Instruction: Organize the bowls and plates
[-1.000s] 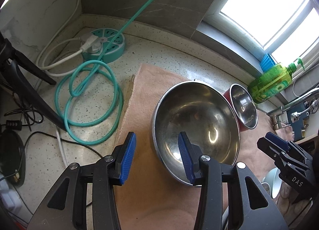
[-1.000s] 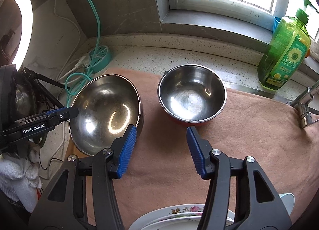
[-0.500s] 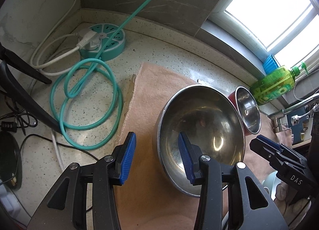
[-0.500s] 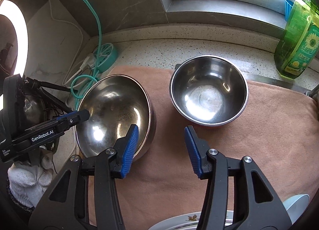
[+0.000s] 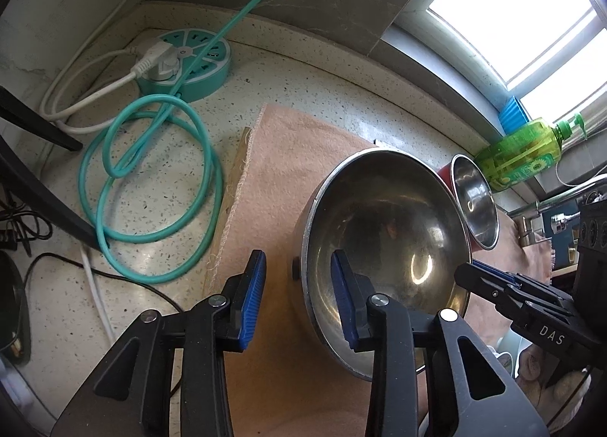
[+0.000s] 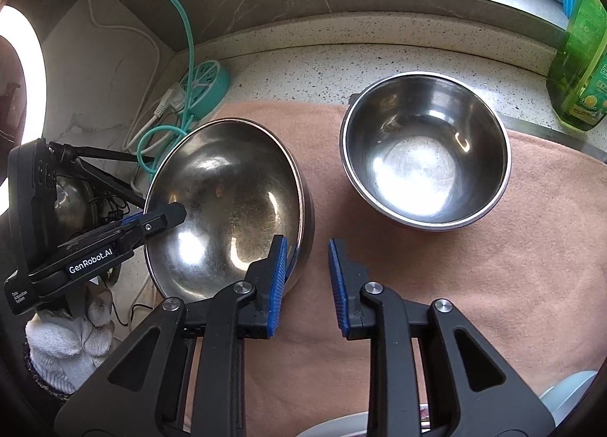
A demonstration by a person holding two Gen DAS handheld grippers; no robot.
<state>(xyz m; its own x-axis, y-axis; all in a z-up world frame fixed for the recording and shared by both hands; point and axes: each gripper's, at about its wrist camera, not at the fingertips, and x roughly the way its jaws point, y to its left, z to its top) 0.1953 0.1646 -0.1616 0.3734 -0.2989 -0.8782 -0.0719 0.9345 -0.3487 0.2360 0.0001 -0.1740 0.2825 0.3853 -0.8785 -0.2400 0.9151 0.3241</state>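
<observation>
Two steel bowls sat on the pink towel [image 6: 474,285] on the bench: the large bowl [image 6: 227,205] left, tilted, the small bowl [image 6: 425,148] beside it. The left gripper [image 5: 297,294] and right gripper [image 6: 305,281] each straddled the large bowl's rim, jaws apart.

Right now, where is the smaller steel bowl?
In the right wrist view the smaller steel bowl sits upper right on the pink towel, right of the large bowl, near the soap bottle.
</observation>
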